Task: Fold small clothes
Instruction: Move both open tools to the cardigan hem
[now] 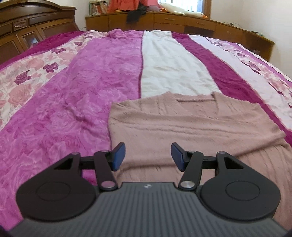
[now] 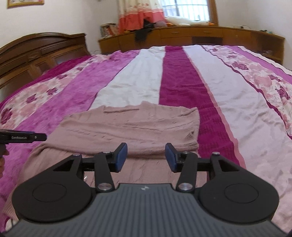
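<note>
A dusty pink knitted sweater (image 1: 191, 124) lies flat on the bed, its V neckline at the far end and its sleeves folded in over the body. It also shows in the right wrist view (image 2: 127, 127). My left gripper (image 1: 148, 156) is open and empty, hovering over the sweater's near left part. My right gripper (image 2: 146, 157) is open and empty, over the sweater's near right part, close to a folded edge. The left gripper's body (image 2: 23, 137) shows at the left edge of the right wrist view.
The bed cover (image 1: 82, 91) has magenta, white and floral stripes. A dark wooden headboard (image 1: 27, 27) stands at the far left. A wooden cabinet (image 1: 182, 23) under the window holds books, dark clothes and a white plush goose (image 1: 182, 10).
</note>
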A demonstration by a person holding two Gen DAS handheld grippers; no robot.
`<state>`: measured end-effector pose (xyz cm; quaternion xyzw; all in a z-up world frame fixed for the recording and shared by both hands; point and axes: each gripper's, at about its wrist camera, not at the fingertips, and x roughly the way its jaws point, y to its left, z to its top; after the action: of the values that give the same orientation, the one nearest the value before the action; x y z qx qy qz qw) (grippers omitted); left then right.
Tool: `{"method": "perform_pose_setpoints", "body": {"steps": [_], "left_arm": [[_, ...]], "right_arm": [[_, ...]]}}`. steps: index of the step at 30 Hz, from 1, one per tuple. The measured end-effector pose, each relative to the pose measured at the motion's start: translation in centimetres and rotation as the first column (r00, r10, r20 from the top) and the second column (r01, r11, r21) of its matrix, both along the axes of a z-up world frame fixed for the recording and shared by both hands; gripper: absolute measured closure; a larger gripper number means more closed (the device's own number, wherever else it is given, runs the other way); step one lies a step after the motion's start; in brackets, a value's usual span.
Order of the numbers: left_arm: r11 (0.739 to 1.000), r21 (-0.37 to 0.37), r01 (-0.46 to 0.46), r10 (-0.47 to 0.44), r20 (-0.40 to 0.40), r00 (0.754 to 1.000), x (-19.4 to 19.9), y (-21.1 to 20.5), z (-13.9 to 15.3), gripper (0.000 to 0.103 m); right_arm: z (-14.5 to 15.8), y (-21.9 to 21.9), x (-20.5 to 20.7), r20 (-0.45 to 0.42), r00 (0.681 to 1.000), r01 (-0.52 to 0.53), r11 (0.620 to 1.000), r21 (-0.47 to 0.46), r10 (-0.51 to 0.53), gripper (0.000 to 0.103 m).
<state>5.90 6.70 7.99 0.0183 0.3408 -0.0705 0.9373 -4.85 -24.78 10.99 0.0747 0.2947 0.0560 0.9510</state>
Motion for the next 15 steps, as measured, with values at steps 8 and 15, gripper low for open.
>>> {"method": "perform_pose_setpoints", "body": {"steps": [8,15], "left_arm": [[0.994,0.032,0.107,-0.106,-0.021,0.994,-5.8,-1.2,0.3,0.045],[0.974,0.08,0.212,-0.205,-0.084,0.975,-10.1,-2.8,-1.7,0.045]], "right_arm": [[-0.1,2.5,-4.7,-0.054,0.991,-0.127,0.991,-0.046,0.124,0.046],[-3.1,6.0,-7.7,-0.134,0.962,-0.254,0.961,-0.11,0.239,0.046]]}}
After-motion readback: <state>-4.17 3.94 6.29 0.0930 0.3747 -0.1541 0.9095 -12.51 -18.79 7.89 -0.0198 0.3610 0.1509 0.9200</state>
